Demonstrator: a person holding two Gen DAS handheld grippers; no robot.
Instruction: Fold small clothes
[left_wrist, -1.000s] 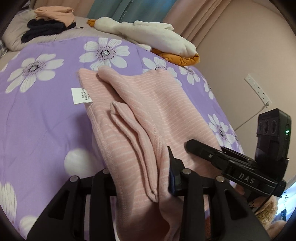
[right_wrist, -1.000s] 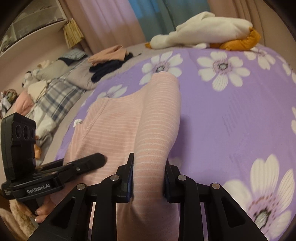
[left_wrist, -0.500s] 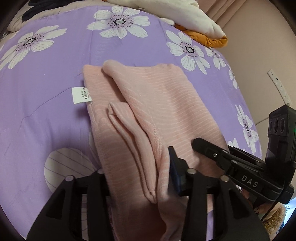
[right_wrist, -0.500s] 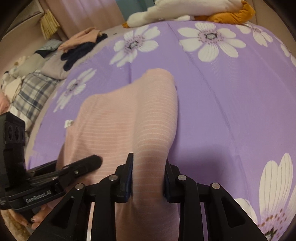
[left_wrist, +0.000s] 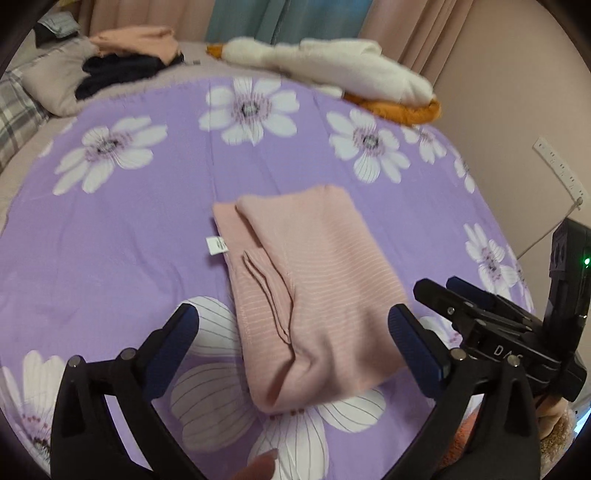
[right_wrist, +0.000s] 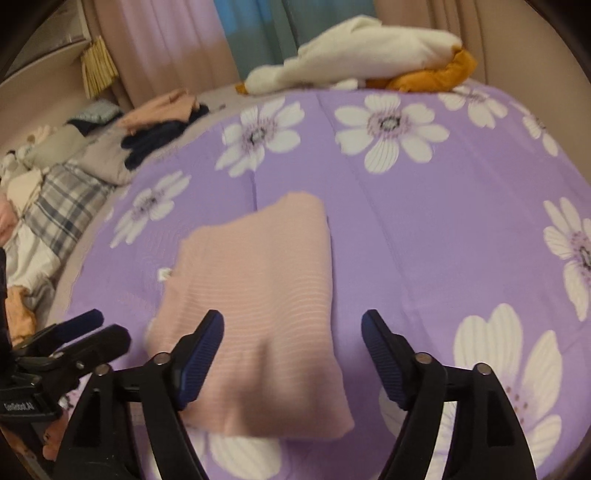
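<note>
Folded pink garment (left_wrist: 314, 295) flat on purple floral sheet (left_wrist: 129, 229). Left gripper (left_wrist: 291, 332) jaws just opened wide, garment below, untouched. Right gripper (right_wrist: 291, 332) jaws just opened, above garment's near edge, gripping nothing.

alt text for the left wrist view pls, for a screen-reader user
A folded pink striped garment lies flat on a purple floral bedspread, released, with the left gripper open wide, its jaws just opened and clear of the cloth. The right gripper enters from the right edge. A white plush toy and a clothes pile sit at the far side.
</note>
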